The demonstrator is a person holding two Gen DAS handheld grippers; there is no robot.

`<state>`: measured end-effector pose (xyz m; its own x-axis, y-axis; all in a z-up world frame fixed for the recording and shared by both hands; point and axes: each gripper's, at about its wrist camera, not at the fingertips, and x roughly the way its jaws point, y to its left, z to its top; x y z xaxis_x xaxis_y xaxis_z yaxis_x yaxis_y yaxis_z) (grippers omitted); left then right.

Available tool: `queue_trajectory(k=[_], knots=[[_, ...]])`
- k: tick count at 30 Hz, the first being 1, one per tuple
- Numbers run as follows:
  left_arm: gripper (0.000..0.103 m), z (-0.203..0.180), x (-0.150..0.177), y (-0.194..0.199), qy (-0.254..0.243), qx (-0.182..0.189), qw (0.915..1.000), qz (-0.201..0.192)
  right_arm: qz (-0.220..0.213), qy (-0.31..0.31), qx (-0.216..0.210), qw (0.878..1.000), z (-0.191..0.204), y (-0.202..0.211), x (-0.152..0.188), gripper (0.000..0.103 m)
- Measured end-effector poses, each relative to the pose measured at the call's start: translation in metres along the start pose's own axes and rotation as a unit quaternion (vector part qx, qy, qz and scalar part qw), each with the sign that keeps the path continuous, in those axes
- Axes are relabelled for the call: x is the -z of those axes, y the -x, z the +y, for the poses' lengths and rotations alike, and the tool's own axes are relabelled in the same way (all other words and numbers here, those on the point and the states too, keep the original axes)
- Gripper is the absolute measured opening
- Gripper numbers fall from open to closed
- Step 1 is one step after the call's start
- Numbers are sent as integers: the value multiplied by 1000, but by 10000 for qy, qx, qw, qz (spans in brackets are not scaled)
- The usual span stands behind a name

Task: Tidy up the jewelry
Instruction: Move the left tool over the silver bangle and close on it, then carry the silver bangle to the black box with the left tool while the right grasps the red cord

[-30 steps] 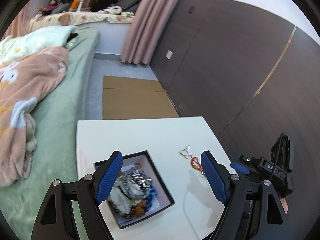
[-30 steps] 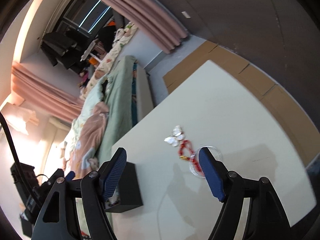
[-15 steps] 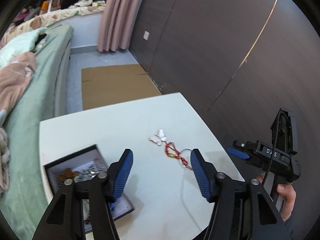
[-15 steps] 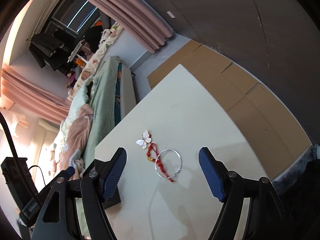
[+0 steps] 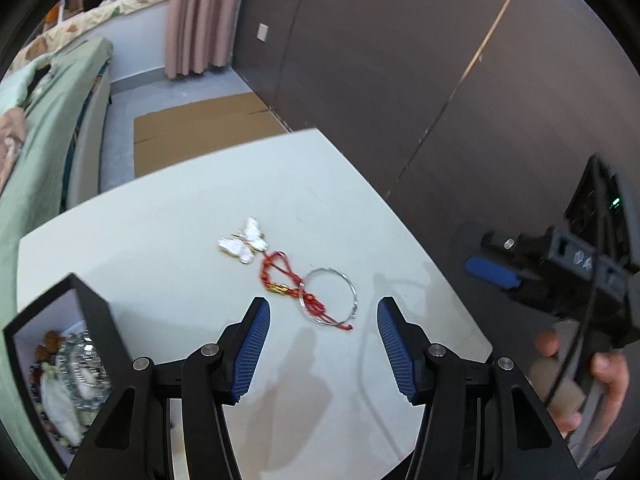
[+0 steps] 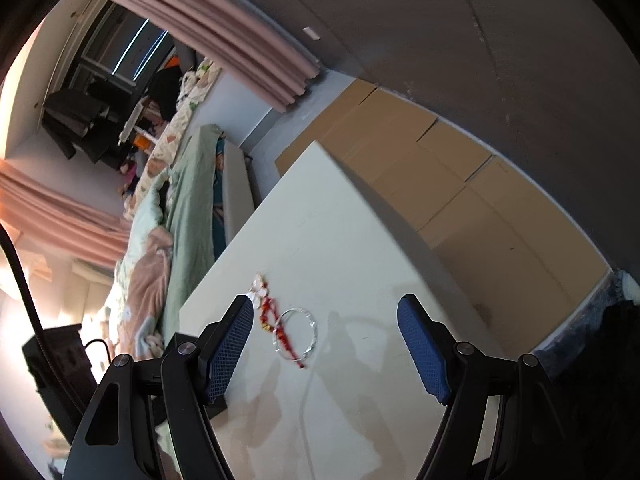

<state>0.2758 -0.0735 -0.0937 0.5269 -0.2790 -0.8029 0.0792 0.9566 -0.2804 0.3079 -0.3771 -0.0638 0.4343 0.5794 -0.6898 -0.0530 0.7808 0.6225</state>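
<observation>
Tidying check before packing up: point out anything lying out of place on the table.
Three pieces lie loose on the white table outside the black jewelry box: a butterfly ornament, a red cord bracelet and a silver bangle. The cord crosses the bangle.

Table (image 5: 168, 216) clear round bangle (image 5: 331, 295); box (image 5: 94, 312) blocks left.

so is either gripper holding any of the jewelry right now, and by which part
Nothing is held. The left gripper and right gripper are both open and empty above the silver bangle.
</observation>
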Motion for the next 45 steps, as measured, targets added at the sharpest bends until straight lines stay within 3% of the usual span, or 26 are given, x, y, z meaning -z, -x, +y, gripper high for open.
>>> queue_trajectory(k=[7, 18, 25, 28, 35, 45], knots=[[57, -19, 6, -33, -208, -121, 9995, 192, -72, -176, -3, 9998, -19, 12, -7, 75], [57, -23, 12, -66, -619, -761, 9945, 362, 38, -213, -60, 9997, -28, 13, -12, 75], [57, -31, 11, -74, -941, -896, 9912, 240, 67, -150, -77, 9998, -23, 8, -12, 75], [49, -27, 10, -72, -910, -865, 9919, 183, 72, -161, -56, 9998, -24, 8, -13, 75], [48, -15, 13, -58, -668, -640, 9956, 150, 137, -138, 26, 9998, -23, 2, -13, 75], [48, -1, 3, -13, -574, -527, 9967, -232, 292, 256, 124, 9992, 5, -17, -6, 75]])
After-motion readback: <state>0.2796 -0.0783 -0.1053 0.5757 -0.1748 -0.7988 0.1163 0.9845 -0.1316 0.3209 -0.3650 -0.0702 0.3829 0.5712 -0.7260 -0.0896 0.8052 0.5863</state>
